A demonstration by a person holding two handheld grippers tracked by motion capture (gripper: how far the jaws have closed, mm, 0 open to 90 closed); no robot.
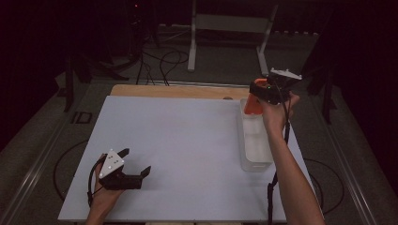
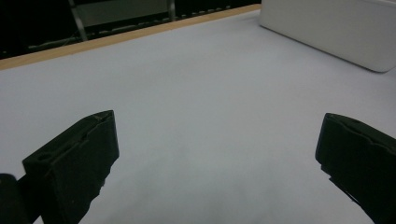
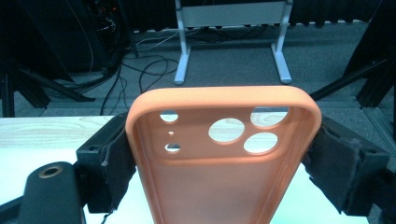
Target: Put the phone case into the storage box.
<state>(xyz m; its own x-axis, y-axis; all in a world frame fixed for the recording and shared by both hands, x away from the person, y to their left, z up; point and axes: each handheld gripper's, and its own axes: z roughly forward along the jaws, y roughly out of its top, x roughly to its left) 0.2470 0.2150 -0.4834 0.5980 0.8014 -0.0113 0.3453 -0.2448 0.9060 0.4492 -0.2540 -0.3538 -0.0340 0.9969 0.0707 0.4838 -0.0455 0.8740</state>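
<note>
Right gripper view: your right hand-held gripper (image 3: 224, 158) pinches the orange phone case (image 3: 224, 154).
You hold it above the white bin's (image 1: 256, 140) far end; next, lower it in. Your left hand-held gripper (image 1: 136, 161) rests spread on the desk (image 1: 178, 140).

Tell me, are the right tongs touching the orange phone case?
Touching. The right gripper view shows the right tongs pressing both side edges of the orange phone case.

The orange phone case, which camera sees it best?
The right gripper view: the orange phone case fills the middle, camera holes clear, clamped by the right tool. The high view shows just a small orange bit.
</note>
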